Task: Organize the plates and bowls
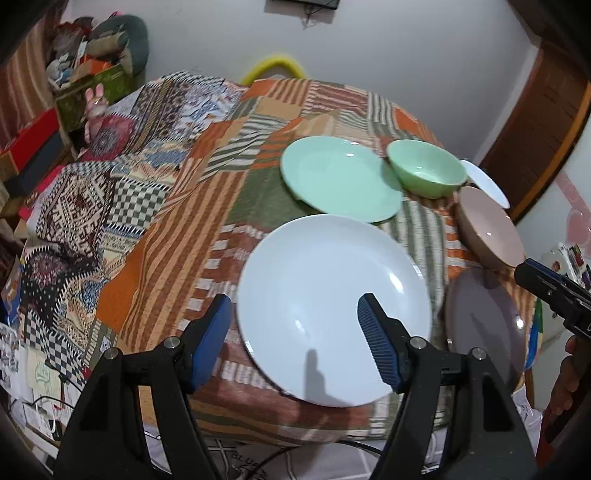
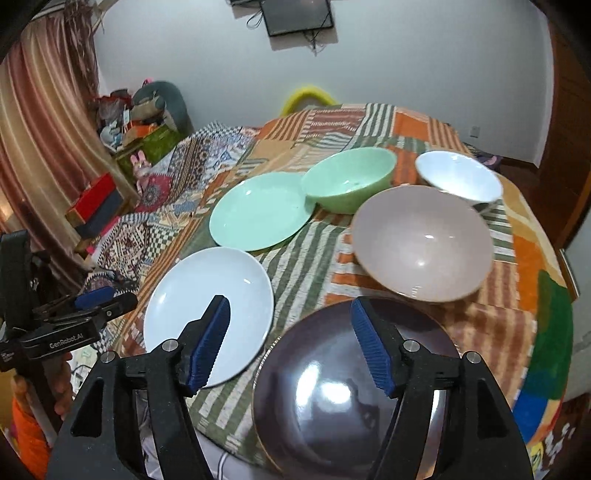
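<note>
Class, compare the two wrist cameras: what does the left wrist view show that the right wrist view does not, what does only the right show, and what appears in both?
Only the left wrist view shows the left gripper from behind, open above the white plate, with the right gripper at the right edge.

Only the right wrist view shows the white bowl's inside, the wall screen, and the right gripper open above the dark plate.

Both show the green plate, green bowl, pink bowl and patchwork cloth.
</note>
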The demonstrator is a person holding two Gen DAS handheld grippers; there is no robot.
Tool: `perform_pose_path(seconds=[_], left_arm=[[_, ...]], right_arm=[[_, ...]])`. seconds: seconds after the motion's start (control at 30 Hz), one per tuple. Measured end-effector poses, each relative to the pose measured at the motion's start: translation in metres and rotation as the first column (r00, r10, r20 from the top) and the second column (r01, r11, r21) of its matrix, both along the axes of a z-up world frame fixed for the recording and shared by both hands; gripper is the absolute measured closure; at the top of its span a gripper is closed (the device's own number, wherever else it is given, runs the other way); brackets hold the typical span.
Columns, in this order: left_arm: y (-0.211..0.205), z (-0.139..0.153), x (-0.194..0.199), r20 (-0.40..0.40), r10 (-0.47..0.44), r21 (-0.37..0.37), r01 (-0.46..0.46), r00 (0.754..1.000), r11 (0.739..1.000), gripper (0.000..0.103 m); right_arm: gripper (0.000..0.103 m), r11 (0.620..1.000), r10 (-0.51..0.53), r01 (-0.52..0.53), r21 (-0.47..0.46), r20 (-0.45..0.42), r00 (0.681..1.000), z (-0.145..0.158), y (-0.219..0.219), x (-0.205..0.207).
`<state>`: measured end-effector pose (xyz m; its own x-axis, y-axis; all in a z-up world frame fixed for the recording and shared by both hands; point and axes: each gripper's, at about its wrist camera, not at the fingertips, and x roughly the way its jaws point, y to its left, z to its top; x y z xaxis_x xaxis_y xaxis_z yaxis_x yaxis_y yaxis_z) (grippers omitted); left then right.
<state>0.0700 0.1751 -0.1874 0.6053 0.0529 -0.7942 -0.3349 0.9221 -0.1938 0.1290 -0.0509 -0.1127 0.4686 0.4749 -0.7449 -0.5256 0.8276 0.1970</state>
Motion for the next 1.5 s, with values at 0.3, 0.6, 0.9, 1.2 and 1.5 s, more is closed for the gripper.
perform_pose_path(seconds=[0.3,0.6,0.9,1.2,1.5], left_arm=[[0.028,-0.030,0.005,-0.046,0.024,-0.024,-0.025,0.999,0.999,0.033],[0.040,-0.055,0.006,-0.057,0.011,-0.094,-0.017,0.998,0.995,0.041],[0.040,-0.071,0.010,-0.065,-0.009,-0.120,0.001,0.998,0.993,0.064],[0.042,-0.079,0.012,-0.071,-0.020,-0.146,0.010,0.997,0.989,0.069],[0.029,-0.080,0.018,-0.087,-0.052,-0.131,0.040,0.995,0.991,0.068]], right_arm=[[0.038,0.998,0.039,-0.042,-0.036,-0.076,0.996,-0.026,0.035,0.020],[0.039,0.994,0.060,-0.075,-0.086,-0.170,0.984,-0.058,0.060,0.034],[0.058,0.990,0.064,-0.089,-0.113,-0.206,0.976,-0.068,0.063,0.044],[0.077,0.990,0.066,-0.096,-0.107,-0.259,0.964,-0.078,0.066,0.048],[0.077,0.987,0.071,-0.104,-0.120,-0.252,0.965,-0.079,0.069,0.046]])
